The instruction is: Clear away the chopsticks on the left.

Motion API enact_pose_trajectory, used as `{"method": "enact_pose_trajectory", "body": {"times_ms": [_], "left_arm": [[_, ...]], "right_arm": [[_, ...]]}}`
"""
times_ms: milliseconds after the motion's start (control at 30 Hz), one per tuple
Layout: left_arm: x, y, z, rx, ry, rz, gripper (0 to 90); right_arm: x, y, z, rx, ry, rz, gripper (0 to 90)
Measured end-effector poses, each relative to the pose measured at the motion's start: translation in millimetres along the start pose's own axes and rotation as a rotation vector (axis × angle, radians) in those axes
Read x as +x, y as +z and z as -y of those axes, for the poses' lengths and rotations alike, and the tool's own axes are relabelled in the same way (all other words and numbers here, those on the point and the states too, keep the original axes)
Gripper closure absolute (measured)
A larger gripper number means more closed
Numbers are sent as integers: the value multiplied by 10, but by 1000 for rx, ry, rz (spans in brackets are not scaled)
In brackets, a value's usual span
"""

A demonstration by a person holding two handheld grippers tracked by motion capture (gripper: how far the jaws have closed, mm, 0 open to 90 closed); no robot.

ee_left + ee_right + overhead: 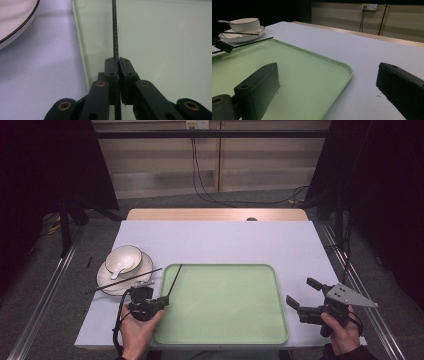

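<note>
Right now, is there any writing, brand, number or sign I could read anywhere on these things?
None can be read.
The green tray, the bowl, the plate and the black chopstick clamped in the left gripper carry no lettering.
The wall socket is too small and blurred to tell.
The right gripper, jaws apart, shows no label.

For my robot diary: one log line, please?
left gripper: shut on thin black chopstick | over pale green plastic tray | right gripper: open

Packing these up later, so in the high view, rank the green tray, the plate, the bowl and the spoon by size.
1. Green tray, largest by far.
2. Plate.
3. Bowl, sitting on the plate.
4. Spoon, lying in the bowl, smallest.
</note>
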State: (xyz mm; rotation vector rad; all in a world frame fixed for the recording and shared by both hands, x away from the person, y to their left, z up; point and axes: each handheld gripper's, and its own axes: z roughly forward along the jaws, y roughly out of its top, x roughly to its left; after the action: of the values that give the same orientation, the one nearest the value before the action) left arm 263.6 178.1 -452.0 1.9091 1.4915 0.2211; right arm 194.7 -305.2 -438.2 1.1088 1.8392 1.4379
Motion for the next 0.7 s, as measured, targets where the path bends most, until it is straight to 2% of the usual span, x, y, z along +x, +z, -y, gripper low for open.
{"method": "enact_pose_trajectory", "body": {"times_ms": [133,200,333,567,700], "left_arm": [[14,65,9,23,-14,-4,858],[11,94,15,44,2,-4,857],[21,131,5,50,-2,-21,856],[17,141,16,39,-4,-12,832],[29,136,12,48,9,-5,828]], "right_arm": [[1,0,2,6,3,-4,41],[-3,2,3,5,-4,-3,41],[0,3,3,6,-8,-6,42],[1,13,4,8,-9,-5,42],[1,12,3,8,-8,-5,42]]}}
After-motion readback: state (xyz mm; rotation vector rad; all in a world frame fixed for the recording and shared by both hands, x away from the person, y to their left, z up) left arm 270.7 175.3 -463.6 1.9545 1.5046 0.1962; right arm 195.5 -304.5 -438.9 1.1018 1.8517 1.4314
